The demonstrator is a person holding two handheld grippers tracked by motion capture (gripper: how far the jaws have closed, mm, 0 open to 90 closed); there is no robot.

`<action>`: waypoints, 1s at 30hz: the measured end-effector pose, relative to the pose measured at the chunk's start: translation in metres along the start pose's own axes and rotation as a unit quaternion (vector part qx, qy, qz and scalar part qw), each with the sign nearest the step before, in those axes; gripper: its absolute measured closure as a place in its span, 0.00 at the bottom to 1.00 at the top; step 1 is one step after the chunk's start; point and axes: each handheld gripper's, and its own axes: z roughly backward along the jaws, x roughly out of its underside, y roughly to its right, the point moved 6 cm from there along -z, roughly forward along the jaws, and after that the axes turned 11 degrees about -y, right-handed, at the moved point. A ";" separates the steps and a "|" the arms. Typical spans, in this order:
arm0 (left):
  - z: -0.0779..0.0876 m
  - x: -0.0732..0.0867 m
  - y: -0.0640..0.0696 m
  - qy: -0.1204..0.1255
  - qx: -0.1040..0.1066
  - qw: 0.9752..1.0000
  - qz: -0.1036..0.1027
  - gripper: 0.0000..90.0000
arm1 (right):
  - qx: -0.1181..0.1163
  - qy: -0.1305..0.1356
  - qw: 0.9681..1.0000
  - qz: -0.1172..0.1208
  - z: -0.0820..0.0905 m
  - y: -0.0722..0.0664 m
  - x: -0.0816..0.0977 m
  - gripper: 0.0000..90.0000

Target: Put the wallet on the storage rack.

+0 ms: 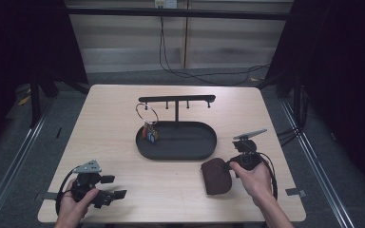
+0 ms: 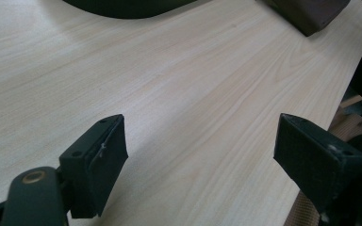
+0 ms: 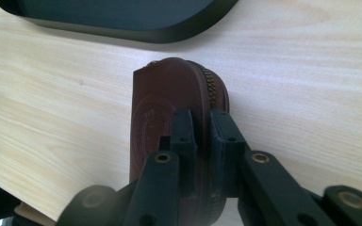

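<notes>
Your right claw pinches the brown pouch at its zipper edge; soft leather, light, likely to sag. Your left claw hangs spread above the surface.

Showing dark brown with an embossed round seal and a brassy zip on the pouch. Lying matt black, the oval tray beyond that pouch, on pale wood-grain table. Glinting silver, a key ring over the tray's left end, red and blue tags dangling.

A pouch lies on the table, just in front of the tray, toward its right end. Behind the tray's middle rises a rack; a key ring, apparently hung there, reaches into the tray's left end.
</notes>
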 end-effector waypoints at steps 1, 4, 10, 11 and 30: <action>0.000 0.000 0.000 0.000 0.000 1.000 0.000 0.20 | 0.000 0.000 1.000 0.000 0.000 0.000 0.000 0.91; 0.000 0.000 0.000 0.000 0.001 1.000 0.001 0.20 | 0.004 -0.002 1.000 0.008 0.002 -0.002 -0.001 0.91; 0.001 0.000 -0.001 0.003 0.000 1.000 -0.001 0.20 | 0.017 -0.007 1.000 0.023 0.009 -0.009 -0.005 0.92; 0.001 0.000 -0.001 0.003 0.000 1.000 0.000 0.20 | 0.018 -0.009 1.000 0.024 0.011 -0.010 -0.005 0.92; 0.001 0.000 0.000 0.003 0.002 1.000 0.000 0.20 | 0.084 -0.050 0.994 0.050 0.042 -0.022 -0.021 0.92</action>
